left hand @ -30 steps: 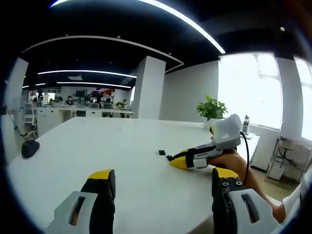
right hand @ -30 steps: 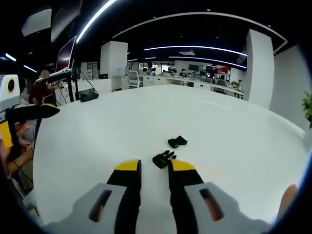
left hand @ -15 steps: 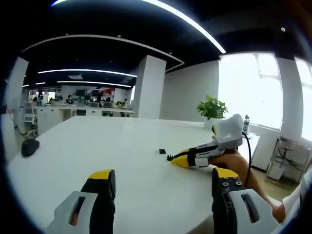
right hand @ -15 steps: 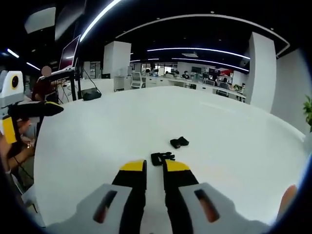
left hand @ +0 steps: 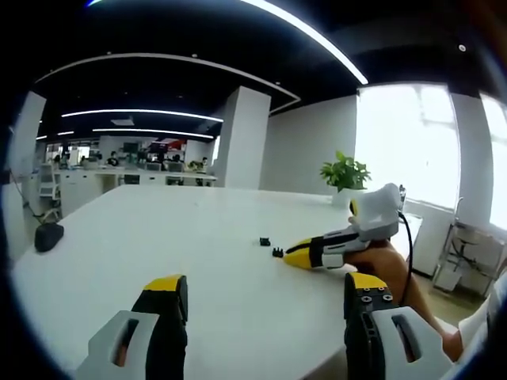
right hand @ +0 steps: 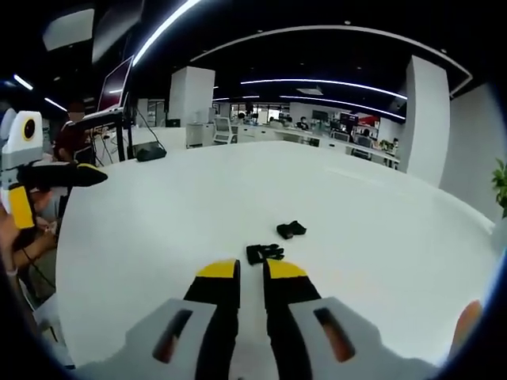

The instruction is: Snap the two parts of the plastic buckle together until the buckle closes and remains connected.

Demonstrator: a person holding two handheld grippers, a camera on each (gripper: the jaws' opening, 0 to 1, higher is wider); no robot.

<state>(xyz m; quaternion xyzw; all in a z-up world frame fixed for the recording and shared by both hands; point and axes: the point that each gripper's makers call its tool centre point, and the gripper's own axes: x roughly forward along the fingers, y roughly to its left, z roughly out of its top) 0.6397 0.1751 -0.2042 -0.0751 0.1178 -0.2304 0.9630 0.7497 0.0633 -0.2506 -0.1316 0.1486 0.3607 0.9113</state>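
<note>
Right gripper [right hand: 251, 273] jaws nearly together, narrow gap between yellow tips, nothing held; tips low over large white round table [right hand: 158, 229]. Left gripper [left hand: 265, 305] jaws spread wide, empty, raised above table near its edge. Black pronged plastic buckle part [right hand: 264, 252] lies on table just beyond right gripper tips, apart from them. Second black plastic buckle part [right hand: 291, 229] lies farther out on table, near first, not joined. Black rounded object [left hand: 48, 237] sits at table's far edge.
</note>
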